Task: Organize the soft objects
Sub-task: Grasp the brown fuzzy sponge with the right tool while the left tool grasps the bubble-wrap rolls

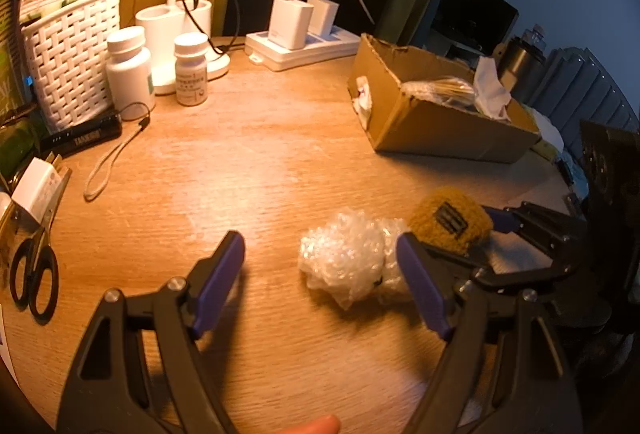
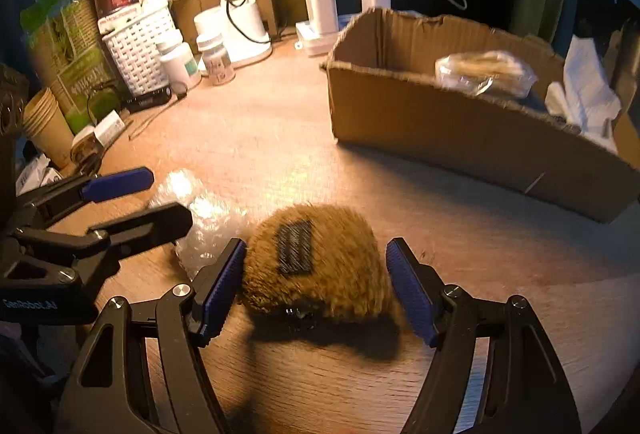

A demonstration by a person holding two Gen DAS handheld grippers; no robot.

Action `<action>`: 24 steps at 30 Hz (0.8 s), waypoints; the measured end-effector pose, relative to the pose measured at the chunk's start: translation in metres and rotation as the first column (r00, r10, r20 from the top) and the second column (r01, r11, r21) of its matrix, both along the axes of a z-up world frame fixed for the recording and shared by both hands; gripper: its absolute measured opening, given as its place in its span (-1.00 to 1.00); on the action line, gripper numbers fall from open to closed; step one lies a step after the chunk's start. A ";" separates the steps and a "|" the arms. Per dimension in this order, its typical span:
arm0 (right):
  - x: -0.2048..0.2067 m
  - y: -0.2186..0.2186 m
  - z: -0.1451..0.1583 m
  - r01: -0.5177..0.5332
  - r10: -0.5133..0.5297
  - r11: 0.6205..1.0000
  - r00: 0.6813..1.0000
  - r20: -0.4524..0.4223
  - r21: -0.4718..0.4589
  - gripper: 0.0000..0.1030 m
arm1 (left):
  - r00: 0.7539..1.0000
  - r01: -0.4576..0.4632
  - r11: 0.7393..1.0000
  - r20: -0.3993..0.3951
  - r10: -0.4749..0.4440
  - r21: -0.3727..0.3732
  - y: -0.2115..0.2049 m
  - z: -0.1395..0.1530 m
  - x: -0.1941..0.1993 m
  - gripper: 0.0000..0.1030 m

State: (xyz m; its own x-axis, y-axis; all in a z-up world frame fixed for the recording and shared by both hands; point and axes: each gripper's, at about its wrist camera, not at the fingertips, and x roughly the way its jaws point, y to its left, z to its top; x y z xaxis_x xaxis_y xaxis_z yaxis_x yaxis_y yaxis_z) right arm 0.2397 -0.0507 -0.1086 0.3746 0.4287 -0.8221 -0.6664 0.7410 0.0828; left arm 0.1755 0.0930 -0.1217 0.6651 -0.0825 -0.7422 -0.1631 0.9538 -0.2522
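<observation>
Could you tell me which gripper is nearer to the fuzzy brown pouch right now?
Right. The right gripper straddles the brown pouch, jaws open on either side. The left gripper sits beside it, around the bubble wrap.

Fuzzy plush point(image 2: 320, 262), crinkly bubble wrap point(image 1: 344, 262)

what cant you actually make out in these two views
- Underside of the brown fuzzy pouch, right wrist view: hidden by its own body and shadow.
- Bottom of the cardboard box, both views: hidden by its walls and contents.
- Label text on the small bottle, left wrist view: too small.
- Far side of the bubble wrap, left wrist view: covered by the left gripper finger.
</observation>
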 end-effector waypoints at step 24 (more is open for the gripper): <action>0.015 -0.056 0.009 0.071 -0.072 0.995 0.997 0.009 0.073 0.07 | 0.994 0.066 0.990 -0.094 -0.055 0.123 -0.042 -0.006 0.029 0.55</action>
